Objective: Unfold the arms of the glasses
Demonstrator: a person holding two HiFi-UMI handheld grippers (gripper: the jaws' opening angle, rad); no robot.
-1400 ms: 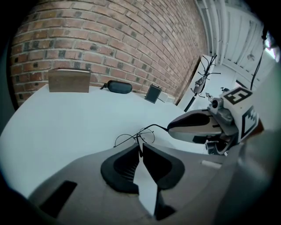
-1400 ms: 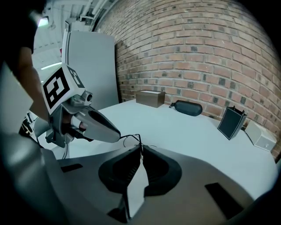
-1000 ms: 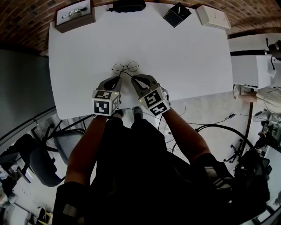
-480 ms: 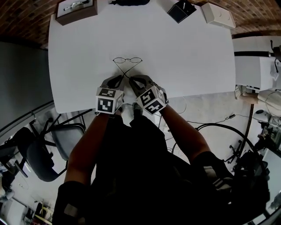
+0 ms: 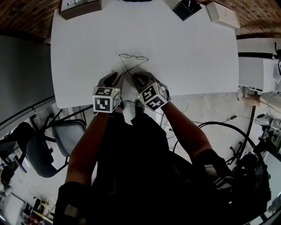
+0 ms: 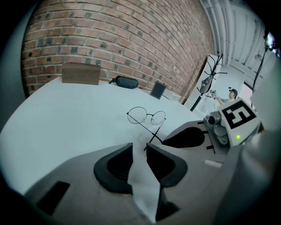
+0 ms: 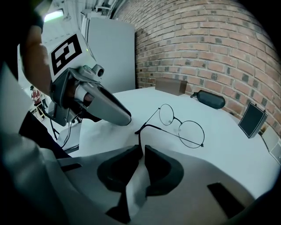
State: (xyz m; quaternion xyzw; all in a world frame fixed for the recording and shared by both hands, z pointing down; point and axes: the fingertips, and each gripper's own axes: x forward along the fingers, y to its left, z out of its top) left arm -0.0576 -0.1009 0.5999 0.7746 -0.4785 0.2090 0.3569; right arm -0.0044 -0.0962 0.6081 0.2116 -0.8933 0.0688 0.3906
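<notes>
Thin round wire glasses (image 5: 133,57) (image 6: 146,116) (image 7: 182,126) lie with their front on the white table (image 5: 189,57); their two arms cross and run back towards me. My right gripper (image 5: 136,79) (image 7: 143,148) is shut on the hooked end of one arm. My left gripper (image 5: 115,79) (image 6: 139,146) stands narrowly open, white table showing between its jaws. The tip of the other arm (image 6: 150,139) ends right at its mouth and is not pinched. Both grippers hover low over the table's near edge, side by side.
A brown box (image 5: 80,8) stands at the far left corner. A black glasses case (image 6: 124,82), a small dark stand (image 5: 186,9) and a white box (image 5: 223,15) line the far edge by the brick wall. A chair (image 5: 52,145) is below left.
Both grippers have sunk towards the table and drawn back from the glasses' front. The two arms now stretch out longer and cross in an X.
</notes>
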